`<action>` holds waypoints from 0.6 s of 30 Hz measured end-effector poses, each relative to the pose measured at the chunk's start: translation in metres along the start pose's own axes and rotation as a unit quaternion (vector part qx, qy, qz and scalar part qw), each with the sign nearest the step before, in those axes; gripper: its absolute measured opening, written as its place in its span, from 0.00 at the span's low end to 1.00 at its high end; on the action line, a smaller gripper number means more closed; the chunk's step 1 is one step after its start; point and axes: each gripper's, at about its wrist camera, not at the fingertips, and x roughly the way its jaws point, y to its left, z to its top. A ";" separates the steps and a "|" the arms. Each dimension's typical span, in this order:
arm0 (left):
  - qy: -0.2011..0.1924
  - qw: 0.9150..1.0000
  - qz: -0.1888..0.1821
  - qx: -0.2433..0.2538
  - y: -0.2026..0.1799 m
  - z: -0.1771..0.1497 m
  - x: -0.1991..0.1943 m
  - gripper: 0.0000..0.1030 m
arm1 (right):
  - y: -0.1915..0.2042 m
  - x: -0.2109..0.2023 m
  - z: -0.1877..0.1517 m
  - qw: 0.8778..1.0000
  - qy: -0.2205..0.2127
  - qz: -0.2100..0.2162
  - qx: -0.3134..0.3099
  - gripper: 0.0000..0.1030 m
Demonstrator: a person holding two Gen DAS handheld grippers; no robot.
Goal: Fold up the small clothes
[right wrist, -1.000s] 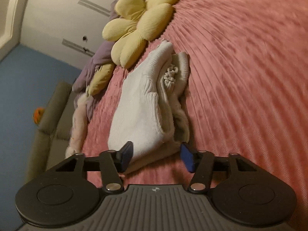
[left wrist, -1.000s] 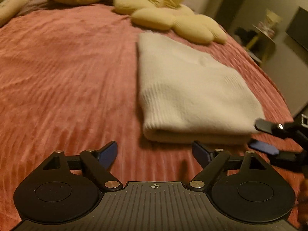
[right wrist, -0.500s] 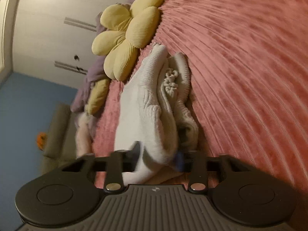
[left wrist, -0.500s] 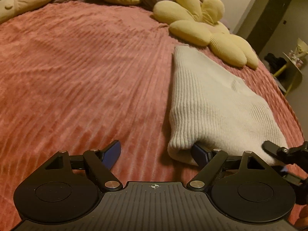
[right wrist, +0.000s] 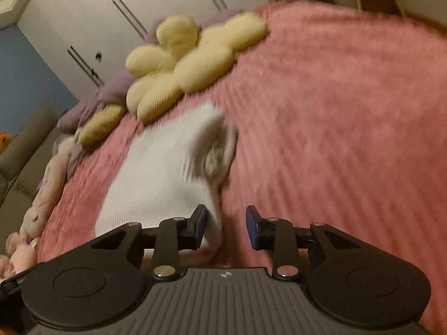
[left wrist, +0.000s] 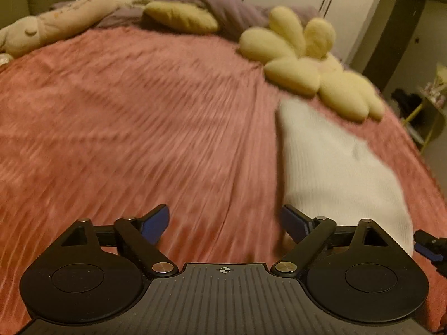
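Observation:
A folded white knit garment (left wrist: 335, 173) lies on the pink ribbed bedspread (left wrist: 139, 128), to the right of my left gripper (left wrist: 223, 223). That gripper's jaws are opening wide over bare bedspread with nothing between them, and its right pad sits by the garment's near corner. In the right wrist view the same garment (right wrist: 167, 173) lies ahead and to the left, blurred. My right gripper (right wrist: 226, 226) has its jaws opening. The garment's near corner rests against the left pad, and the right pad stands apart from it. A tip of the right gripper (left wrist: 427, 247) shows at the far right edge.
A yellow flower cushion (left wrist: 307, 64) lies just beyond the garment, with a purple blanket (left wrist: 223, 8) and a long plush toy (left wrist: 56, 25) along the bed's far side. A small yellow table (left wrist: 427, 111) stands off the right side. A grey sofa (right wrist: 22, 153) is beyond the bed.
The right gripper, closed on the garment's corner half a second ago, has parted its jaws and let go. Both grippers have risen, and the left one has shifted left of the garment.

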 end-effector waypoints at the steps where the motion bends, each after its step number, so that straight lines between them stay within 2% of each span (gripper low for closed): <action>1: 0.000 1.000 -0.009 0.004 -0.006 0.006 0.003 0.91 | 0.003 -0.003 0.004 1.000 -0.012 -0.005 -0.011 0.29; 5: 0.018 0.998 -0.038 0.047 -0.042 0.018 0.028 0.93 | 0.048 0.009 0.019 0.993 -0.031 -0.013 -0.113 0.29; 9: 0.054 0.997 -0.012 0.052 -0.057 0.017 0.062 0.95 | 0.088 0.043 0.014 0.965 -0.041 -0.050 -0.253 0.28; 11: 0.065 0.996 -0.012 0.062 -0.059 0.013 0.072 0.96 | 0.089 0.060 0.009 0.954 -0.037 -0.075 -0.289 0.28; 15: 0.064 0.994 -0.014 0.083 -0.061 0.009 0.073 0.98 | 0.071 0.079 -0.007 0.941 -0.043 -0.078 -0.325 0.27; 18: 0.048 0.995 -0.018 0.087 -0.063 0.018 0.063 0.97 | 0.074 0.077 -0.001 0.942 -0.032 -0.075 -0.326 0.28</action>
